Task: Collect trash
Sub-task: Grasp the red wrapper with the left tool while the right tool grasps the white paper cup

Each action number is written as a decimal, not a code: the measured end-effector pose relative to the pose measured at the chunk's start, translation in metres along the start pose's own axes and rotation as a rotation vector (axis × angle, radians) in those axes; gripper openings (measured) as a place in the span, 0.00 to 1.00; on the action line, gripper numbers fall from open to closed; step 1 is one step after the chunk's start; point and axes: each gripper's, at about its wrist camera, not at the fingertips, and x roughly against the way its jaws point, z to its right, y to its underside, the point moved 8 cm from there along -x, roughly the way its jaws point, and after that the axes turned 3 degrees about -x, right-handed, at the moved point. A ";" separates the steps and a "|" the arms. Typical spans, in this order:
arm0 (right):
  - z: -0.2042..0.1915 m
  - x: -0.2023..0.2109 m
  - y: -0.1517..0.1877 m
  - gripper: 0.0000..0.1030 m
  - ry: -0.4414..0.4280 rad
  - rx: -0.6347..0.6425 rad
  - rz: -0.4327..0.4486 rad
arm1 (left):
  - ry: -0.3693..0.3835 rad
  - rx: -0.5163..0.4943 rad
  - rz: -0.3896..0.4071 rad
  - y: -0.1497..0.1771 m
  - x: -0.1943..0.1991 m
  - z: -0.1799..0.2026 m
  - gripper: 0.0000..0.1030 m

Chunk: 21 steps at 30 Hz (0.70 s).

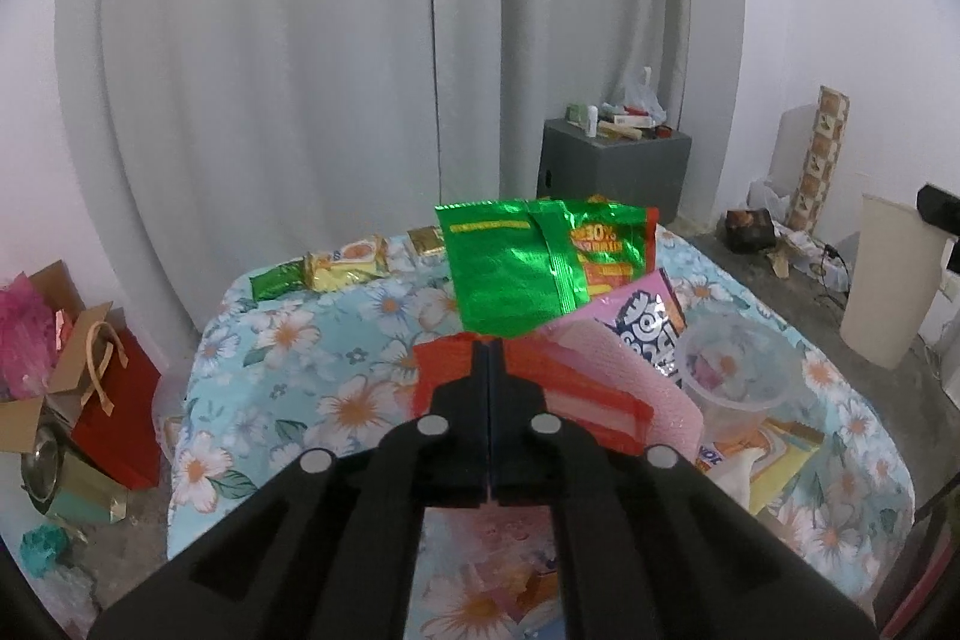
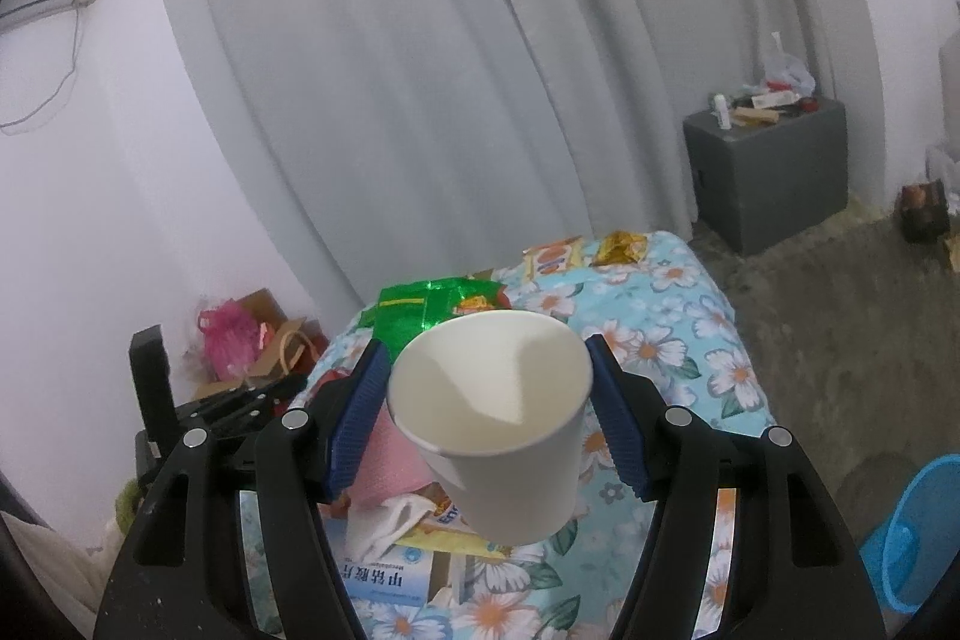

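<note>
The left gripper (image 1: 489, 346) is seen clenched, its two black jaws pressed together on the lower edge of a shiny green snack wrapper (image 1: 510, 268), which is held upright in the air above the bench (image 1: 288, 340). The wrapper's right side is printed in orange and red. Just behind the jaws, a red and pink packet (image 1: 576, 388) and a pink cloth (image 1: 660, 400) are seen lying on the bench, with a pink bag bearing bold lettering (image 1: 651, 316) propped beside them. To the right, a clear plastic cup (image 1: 738, 364) is set on the floral cloth that covers the bench. Along the far edge, a small green packet (image 1: 273, 280), a yellow biscuit pack (image 1: 345, 268) and a gold packet (image 1: 426, 241) are lined up.

The right gripper (image 2: 489, 382) is seen grasping a white paper cup (image 2: 498, 424), clamped between blue pads (image 2: 360, 418) at both sides, its open mouth tilted toward the camera and its inside seemingly empty. Beneath the cup, a crumpled white tissue (image 2: 390, 520) and a blue and white medicine box (image 2: 384, 574) are seen on the bench. At the lower right, a blue bin (image 2: 918, 532) is placed on the floor. A grey cabinet (image 2: 774, 166) cluttered on top is stood against the curtain (image 2: 420, 70).
</note>
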 end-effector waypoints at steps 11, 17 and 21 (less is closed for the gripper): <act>0.003 0.002 0.007 0.60 -0.004 -0.014 -0.007 | 0.076 0.083 -0.129 0.020 -0.023 0.002 0.58; 0.006 0.002 0.007 0.60 0.006 -0.020 -0.004 | 0.080 0.056 -0.115 0.019 -0.025 0.007 0.37; 0.008 0.005 0.009 0.60 0.004 -0.024 -0.003 | 0.037 0.046 -0.075 0.012 -0.014 0.001 0.36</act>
